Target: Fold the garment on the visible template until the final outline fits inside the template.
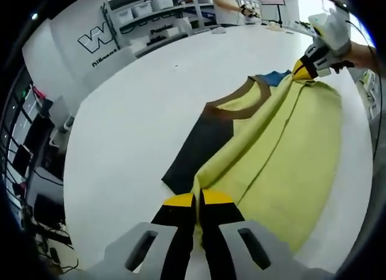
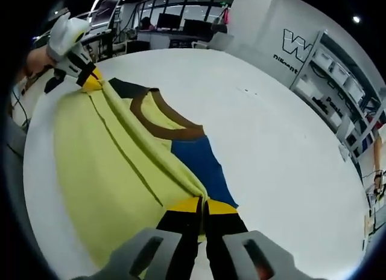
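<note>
A yellow garment (image 1: 283, 153) with a brown collar (image 1: 241, 105) lies stretched across the white table (image 1: 157, 99). One sleeve is black (image 1: 202, 144), the other blue (image 1: 276, 78). My left gripper (image 1: 198, 199) is shut on the garment's edge by the black sleeve. At the far end my right gripper (image 1: 303, 70) pinches the fabric by the blue sleeve. In the right gripper view, my right gripper (image 2: 202, 205) is shut on the yellow garment (image 2: 102, 165) beside the blue sleeve (image 2: 202, 162). The left gripper (image 2: 90, 82) grips the far end near the black sleeve (image 2: 129, 87). A raised fold runs between the two.
Shelves with white bins (image 1: 145, 11) stand beyond the table, beside a wall with a large logo (image 1: 96, 38). A person (image 1: 232, 2) stands at the far end. Desks with monitors (image 2: 175, 20) lie past the other edge. Bare white tabletop (image 2: 271, 141) spreads beside the garment.
</note>
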